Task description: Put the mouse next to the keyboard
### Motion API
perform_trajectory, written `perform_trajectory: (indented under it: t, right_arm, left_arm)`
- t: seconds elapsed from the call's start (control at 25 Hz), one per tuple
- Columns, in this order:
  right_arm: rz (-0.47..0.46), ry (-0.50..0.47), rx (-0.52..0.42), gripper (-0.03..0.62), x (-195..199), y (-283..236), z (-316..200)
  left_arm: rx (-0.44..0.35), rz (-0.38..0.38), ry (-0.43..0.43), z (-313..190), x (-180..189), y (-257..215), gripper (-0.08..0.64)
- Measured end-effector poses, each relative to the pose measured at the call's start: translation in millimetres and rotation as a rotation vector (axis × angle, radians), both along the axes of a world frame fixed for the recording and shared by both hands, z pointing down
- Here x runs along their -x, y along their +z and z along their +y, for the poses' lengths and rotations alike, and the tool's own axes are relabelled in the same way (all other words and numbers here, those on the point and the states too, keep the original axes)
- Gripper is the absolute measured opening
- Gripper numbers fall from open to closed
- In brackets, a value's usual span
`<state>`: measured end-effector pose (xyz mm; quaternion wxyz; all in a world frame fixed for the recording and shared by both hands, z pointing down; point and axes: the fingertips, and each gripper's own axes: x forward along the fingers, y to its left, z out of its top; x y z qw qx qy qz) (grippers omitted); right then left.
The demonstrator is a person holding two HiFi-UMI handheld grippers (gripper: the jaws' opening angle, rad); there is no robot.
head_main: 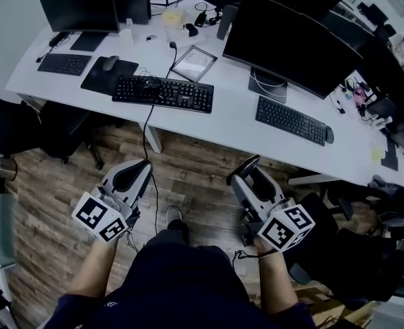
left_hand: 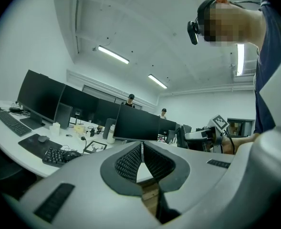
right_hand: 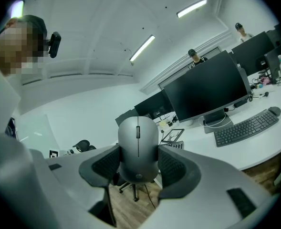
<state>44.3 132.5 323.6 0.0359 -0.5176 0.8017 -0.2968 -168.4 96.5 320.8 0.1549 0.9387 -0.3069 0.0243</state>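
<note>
A grey mouse (right_hand: 138,144) sits upright between the ribbed pads of my right gripper (right_hand: 138,157), which is shut on its sides. In the head view that right gripper (head_main: 248,166) hangs over the wooden floor, short of the white desk (head_main: 229,118). My left gripper (head_main: 136,171) is beside it at the left; its pads (left_hand: 130,160) meet with nothing between them. A black keyboard (head_main: 164,92) lies at the desk's middle. A second keyboard (head_main: 291,120) lies under the big monitor (head_main: 287,43), with another mouse (head_main: 329,135) at its right end.
A third keyboard (head_main: 64,64) and a mousepad carrying a mouse (head_main: 110,62) are at the desk's left. A framed picture (head_main: 194,63) and cables lie behind the middle keyboard. Office chairs (head_main: 13,125) stand at the left and right. People stand behind the far monitors (left_hand: 130,99).
</note>
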Motion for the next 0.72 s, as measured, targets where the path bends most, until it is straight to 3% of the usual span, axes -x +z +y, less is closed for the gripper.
perform_trajectory:
  t: [0.72]
  right_arm:
    - [0.011,0.047,0.007,0.255,15.7,3.2,-54.9]
  left_arm:
    - [-0.001,0.008,0.063,-59.3,12.5,6.6,0.041]
